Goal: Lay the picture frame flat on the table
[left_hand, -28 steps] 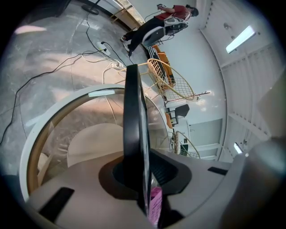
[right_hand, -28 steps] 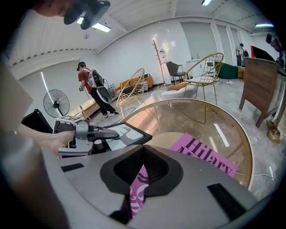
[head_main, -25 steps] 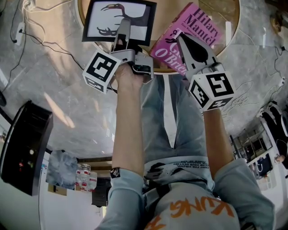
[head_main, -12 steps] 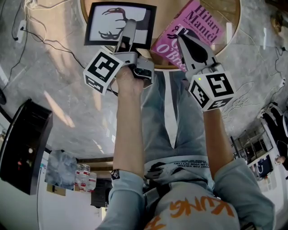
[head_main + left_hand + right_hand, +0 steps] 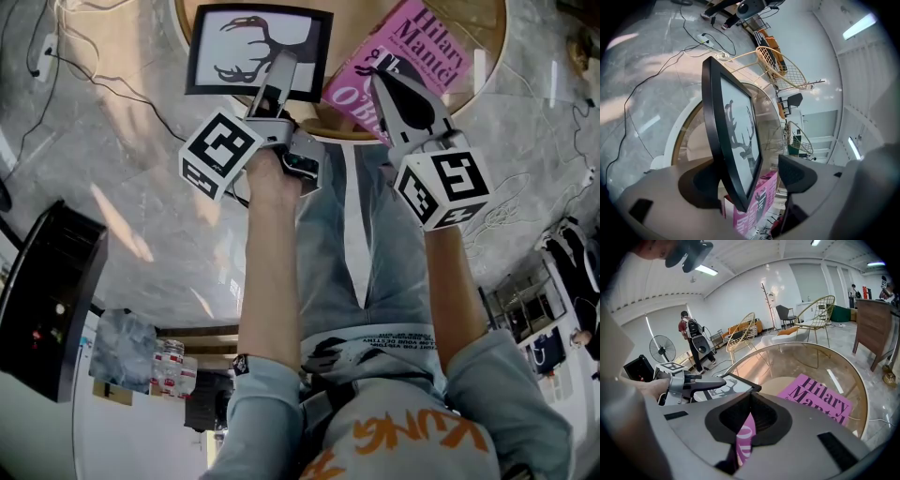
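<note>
On round table (image 5: 498, 47), far left: picture frame (image 5: 260, 52) flat, long axis left to right. Just right of it, pink book (image 5: 422, 52), pinched by right gripper (image 5: 382, 73). Near frame edge between left gripper (image 5: 281, 70) jaws, just opened wide, pads clear; likely only backing out nearward left.

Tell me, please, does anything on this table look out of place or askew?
Yes: the picture frame hangs partly off the round table, its near left corner sticking out past the rim, over the floor. The pink book beside it lies angled but inside the rim.
</note>
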The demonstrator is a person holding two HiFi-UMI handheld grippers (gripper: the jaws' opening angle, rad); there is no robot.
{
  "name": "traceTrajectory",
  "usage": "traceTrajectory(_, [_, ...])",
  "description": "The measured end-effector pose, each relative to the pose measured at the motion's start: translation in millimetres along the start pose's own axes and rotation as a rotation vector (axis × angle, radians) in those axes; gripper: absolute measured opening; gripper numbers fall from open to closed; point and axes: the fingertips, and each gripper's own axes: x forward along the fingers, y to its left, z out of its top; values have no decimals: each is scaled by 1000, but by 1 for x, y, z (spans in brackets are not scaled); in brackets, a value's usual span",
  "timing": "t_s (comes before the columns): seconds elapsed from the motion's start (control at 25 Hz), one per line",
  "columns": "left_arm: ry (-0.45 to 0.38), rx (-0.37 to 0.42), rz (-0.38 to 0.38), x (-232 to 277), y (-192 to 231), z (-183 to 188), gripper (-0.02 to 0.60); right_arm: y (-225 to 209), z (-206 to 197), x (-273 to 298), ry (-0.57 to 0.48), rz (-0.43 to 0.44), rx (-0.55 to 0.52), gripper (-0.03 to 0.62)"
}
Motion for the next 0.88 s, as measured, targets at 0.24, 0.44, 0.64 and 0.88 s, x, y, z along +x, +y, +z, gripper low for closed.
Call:
traceTrajectory(0.24, [3, -42, 48, -12, 19, -9, 368, -1, -1, 1, 4, 5, -1, -3])
traceTrajectory(0.44, [11, -41, 103, -25, 34, -16, 368, 2, 0, 2, 0, 10, -6, -2])
traceTrajectory(0.64, [-4, 32, 97, -41, 30, -17, 360, 8, -1, -4, 1, 14, -15, -3])
traceTrajectory(0.88, [-66, 202, 120, -59, 13, -3, 37, 16, 6, -8, -7, 21, -35, -3])
